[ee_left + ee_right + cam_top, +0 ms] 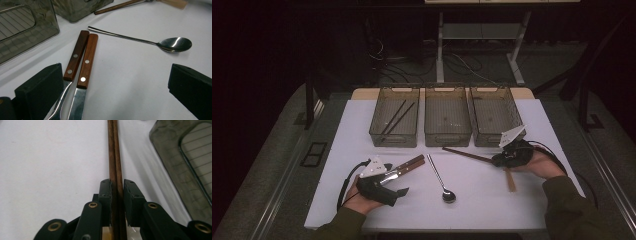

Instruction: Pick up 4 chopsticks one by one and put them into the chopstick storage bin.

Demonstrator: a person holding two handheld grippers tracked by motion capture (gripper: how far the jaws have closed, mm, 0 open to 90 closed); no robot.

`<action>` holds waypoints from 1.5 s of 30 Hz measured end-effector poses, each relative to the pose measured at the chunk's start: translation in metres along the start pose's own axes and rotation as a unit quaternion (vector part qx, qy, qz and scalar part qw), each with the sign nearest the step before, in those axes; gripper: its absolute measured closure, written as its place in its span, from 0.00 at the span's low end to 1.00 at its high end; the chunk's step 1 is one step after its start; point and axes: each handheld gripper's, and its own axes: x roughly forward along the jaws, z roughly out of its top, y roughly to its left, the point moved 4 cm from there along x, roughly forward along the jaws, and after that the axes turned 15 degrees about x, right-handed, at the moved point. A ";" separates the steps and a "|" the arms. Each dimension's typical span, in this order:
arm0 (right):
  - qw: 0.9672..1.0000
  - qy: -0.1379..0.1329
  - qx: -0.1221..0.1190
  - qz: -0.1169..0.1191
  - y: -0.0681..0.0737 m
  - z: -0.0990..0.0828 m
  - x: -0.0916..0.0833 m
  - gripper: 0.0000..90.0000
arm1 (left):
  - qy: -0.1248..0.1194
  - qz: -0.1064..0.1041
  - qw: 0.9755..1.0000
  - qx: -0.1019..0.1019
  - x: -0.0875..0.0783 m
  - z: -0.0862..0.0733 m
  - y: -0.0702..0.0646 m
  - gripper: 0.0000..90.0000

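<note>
high view: three bins (447, 122) beyond both claws suggest cutlery sorting. left gripper view: left claw (112, 87) released, straddling two wood-handled utensils (82, 58), spoon (155, 43) ahead-right. right gripper view: right claw (117, 195) clenched on brown chopsticks (113, 150), pinched together for lifting.

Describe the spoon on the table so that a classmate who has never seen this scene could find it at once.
Start at the three grey bins along the far edge of the white table. In front of the middle bin, between the person's two hands, lies the spoon, its bowl nearest the person. It is the only all-metal utensil: the two wooden-handled pieces lie to its left and the brown chopsticks to its right.
</note>
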 end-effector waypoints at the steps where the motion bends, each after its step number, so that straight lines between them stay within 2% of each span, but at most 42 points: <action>1: 1.000 0.001 -0.002 -0.001 0.001 0.000 0.000 0.86 | 0.000 0.000 1.000 0.000 0.000 0.000 0.000 0.00; 7: 1.000 -0.005 0.001 0.004 0.007 -0.002 -0.001 0.87 | 0.001 0.000 1.000 0.000 0.000 0.000 0.000 0.00; 13: 1.000 -0.010 0.006 -0.001 0.007 -0.003 -0.002 0.85 | 0.001 0.000 1.000 0.001 0.000 0.000 0.000 0.00; 16: 0.999 -0.023 0.023 0.006 0.007 -0.003 -0.004 0.83 | 0.001 -0.001 1.000 0.001 0.000 0.000 0.000 0.00; 17: 0.999 -0.030 0.021 0.003 0.005 -0.003 -0.006 0.81 | 0.001 -0.001 1.000 0.001 0.000 0.000 0.000 0.00; 18: 0.999 -0.037 0.032 0.011 0.006 -0.003 -0.007 0.80 | 0.000 -0.001 1.000 0.001 0.000 0.000 0.000 0.00; 23: 0.997 -0.063 0.041 0.011 0.004 -0.003 -0.014 0.81 | 0.001 -0.001 1.000 0.001 0.000 0.000 0.000 0.00; 39: 0.999 -0.050 0.016 -0.002 0.009 0.000 -0.001 0.88 | 0.001 -0.001 1.000 0.002 0.000 0.000 -0.001 0.00; 45: 0.999 -0.032 0.006 -0.006 0.010 -0.001 0.006 0.88 | 0.001 -0.001 1.000 0.002 0.000 0.000 0.000 0.00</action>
